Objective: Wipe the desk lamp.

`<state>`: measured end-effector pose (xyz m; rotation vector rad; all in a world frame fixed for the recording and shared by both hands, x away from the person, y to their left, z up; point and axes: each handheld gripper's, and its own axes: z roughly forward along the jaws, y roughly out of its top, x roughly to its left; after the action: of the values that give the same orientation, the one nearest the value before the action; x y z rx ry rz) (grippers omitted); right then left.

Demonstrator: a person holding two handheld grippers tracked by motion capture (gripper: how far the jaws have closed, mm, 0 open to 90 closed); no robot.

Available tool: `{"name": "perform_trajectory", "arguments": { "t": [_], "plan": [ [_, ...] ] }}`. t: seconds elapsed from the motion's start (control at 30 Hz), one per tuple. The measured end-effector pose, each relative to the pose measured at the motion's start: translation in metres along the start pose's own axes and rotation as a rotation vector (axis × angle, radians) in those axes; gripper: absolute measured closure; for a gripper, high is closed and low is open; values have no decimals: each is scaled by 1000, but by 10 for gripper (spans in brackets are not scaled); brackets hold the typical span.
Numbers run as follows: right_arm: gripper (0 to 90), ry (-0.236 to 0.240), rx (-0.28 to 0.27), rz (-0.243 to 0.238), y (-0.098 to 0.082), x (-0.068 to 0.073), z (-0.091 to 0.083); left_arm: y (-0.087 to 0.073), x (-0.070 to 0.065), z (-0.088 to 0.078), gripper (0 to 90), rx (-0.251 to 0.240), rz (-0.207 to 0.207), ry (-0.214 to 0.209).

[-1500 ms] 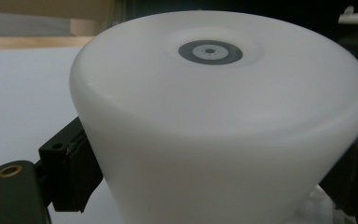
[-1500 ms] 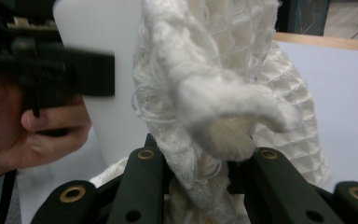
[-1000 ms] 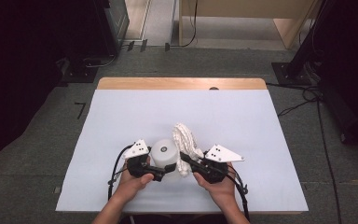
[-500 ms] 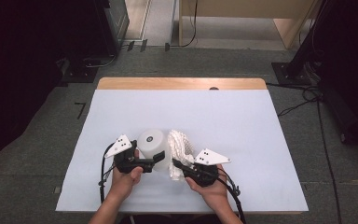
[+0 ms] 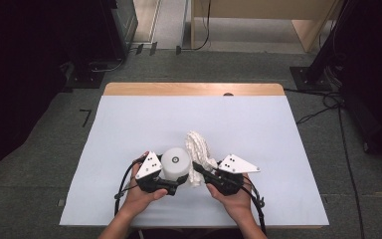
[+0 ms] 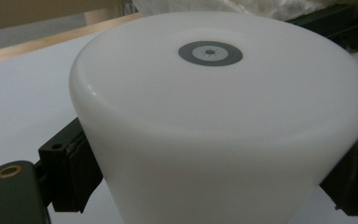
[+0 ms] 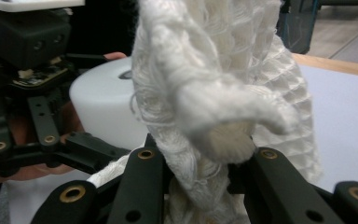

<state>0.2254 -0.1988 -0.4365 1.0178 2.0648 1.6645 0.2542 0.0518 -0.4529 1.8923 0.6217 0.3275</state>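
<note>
An upturned white cup (image 5: 175, 162) with a grey ring on its base stands near the front of the white-covered table (image 5: 129, 124). My left gripper (image 5: 173, 187) is shut on the cup. In the left gripper view the cup (image 6: 223, 116) sits between the black pads (image 6: 81, 172), which press on its sides. A crumpled white knitted cloth (image 5: 198, 149) lies just right of the cup, touching it. My right gripper (image 5: 197, 170) is shut on the cloth's near end. In the right gripper view the cloth (image 7: 214, 93) bunches up between the closed jaws, with the cup (image 7: 105, 107) behind it at left.
The table's wooden back edge (image 5: 194, 89) shows beyond the white cover. Dark equipment and cables (image 5: 323, 99) stand on the floor around the table. A person's hands (image 5: 139, 196) hold both grippers at the front edge.
Half a second ago both hands, with the cup and the cloth, sat slightly further left. They have come back right, about where they were a second ago. Both grips are unchanged.
</note>
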Motion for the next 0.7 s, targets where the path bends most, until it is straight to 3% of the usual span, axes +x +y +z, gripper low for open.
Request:
{"name": "perform_trajectory", "arguments": {
  "t": [0.13, 0.33, 0.47, 0.57, 0.7],
  "plan": [
    [738, -31, 7, 13, -4, -7, 1, -5, 2, 4, 85, 23, 59, 135],
    [737, -118, 75, 94, -19, -31, 4, -12, 13, 5, 85, 37, 21, 159],
    [728, -185, 119, 108, -26, -42, 5, -13, 14, 5, 83, 35, 12, 165],
    [672, -236, 139, 149, -31, -53, 4, -13, 15, 4, 80, 41, -1, 170],
    [522, -306, 144, 211, -35, -70, -4, -13, 15, 3, 78, 44, -5, 170]
  ]
}}
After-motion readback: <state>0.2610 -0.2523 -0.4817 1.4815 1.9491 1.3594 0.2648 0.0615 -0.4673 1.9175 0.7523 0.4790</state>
